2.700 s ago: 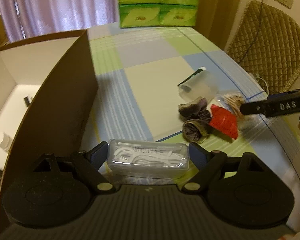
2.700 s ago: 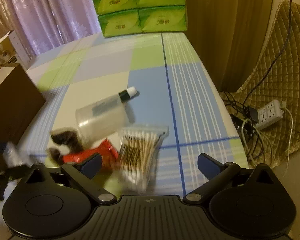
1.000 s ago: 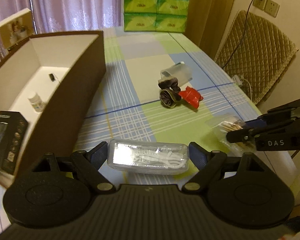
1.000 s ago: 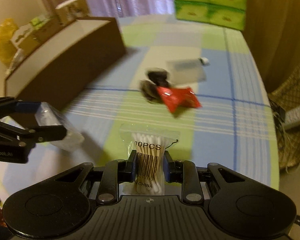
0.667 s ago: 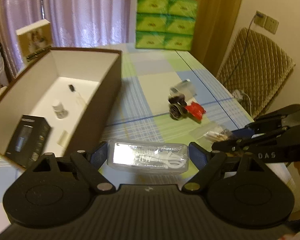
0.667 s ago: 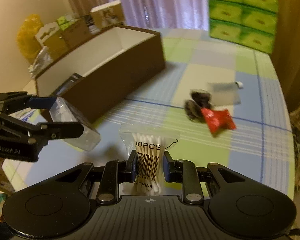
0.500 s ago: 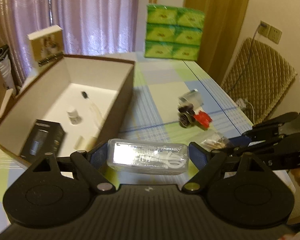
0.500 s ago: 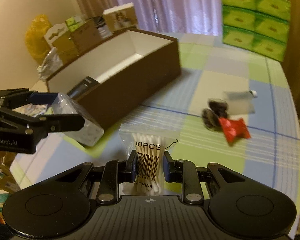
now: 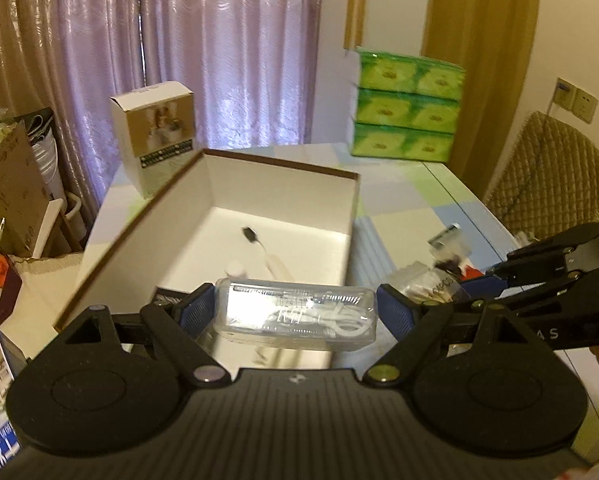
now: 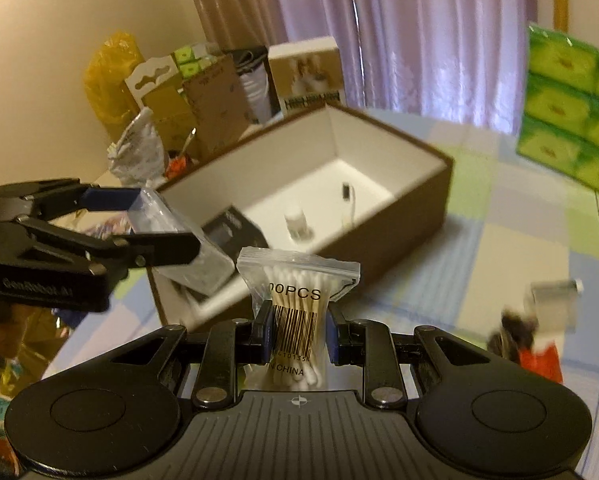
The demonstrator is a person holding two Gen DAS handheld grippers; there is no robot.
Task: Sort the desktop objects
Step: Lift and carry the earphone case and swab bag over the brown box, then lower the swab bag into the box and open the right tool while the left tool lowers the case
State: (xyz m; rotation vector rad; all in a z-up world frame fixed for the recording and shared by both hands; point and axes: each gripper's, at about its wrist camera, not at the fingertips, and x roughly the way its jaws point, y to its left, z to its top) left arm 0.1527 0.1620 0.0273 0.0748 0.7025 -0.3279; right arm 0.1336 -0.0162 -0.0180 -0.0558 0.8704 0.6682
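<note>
Gripping a clear plastic case (image 9: 295,313) of white cable by its two ends, the left gripper (image 9: 295,312) hangs over the near end of the open brown box (image 9: 283,216), which stands on the checked tablecloth (image 10: 511,216) with a small white bottle (image 10: 297,220) and a black carton (image 10: 231,232) inside. The right gripper (image 10: 297,332) is pinched tight on a bag of cotton swabs (image 10: 295,300), held upright just short of the box's side wall. A red packet (image 10: 539,364) and a clear tube (image 10: 555,304) lie together on the cloth, well apart from the box.
</note>
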